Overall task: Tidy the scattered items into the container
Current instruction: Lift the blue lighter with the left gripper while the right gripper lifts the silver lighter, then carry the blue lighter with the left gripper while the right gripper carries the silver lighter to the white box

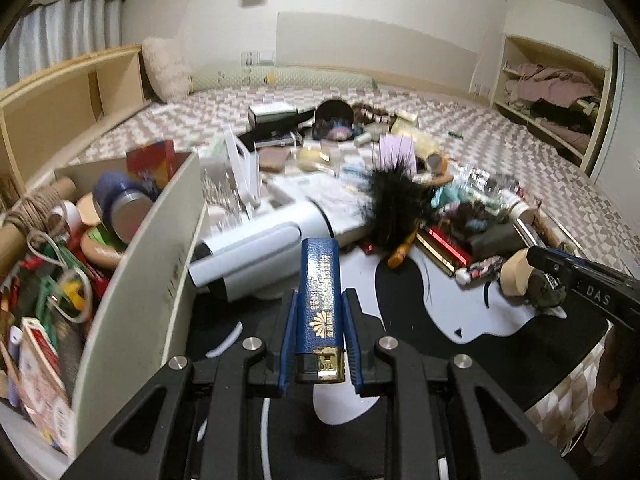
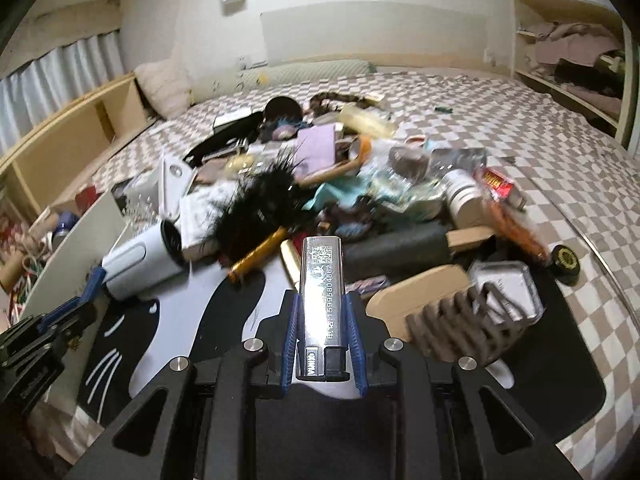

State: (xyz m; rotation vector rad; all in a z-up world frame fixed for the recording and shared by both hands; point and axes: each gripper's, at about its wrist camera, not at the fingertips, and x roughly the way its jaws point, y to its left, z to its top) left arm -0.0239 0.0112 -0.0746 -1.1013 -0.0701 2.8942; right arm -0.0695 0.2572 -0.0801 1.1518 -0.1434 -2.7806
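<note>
2 lighters lifted, bound for the box.
Left gripper [image 1: 318, 312] pinches a blue lighter [image 1: 319, 280], right gripper [image 2: 325, 320] a silver lighter [image 2: 322, 292]; next, likely carry both left over the container [image 1: 140, 260] and release.

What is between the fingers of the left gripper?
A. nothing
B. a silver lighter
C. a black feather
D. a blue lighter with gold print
D: in the left wrist view the left gripper is shut on a blue lighter with gold print; the silver lighter is in the right gripper.
</note>
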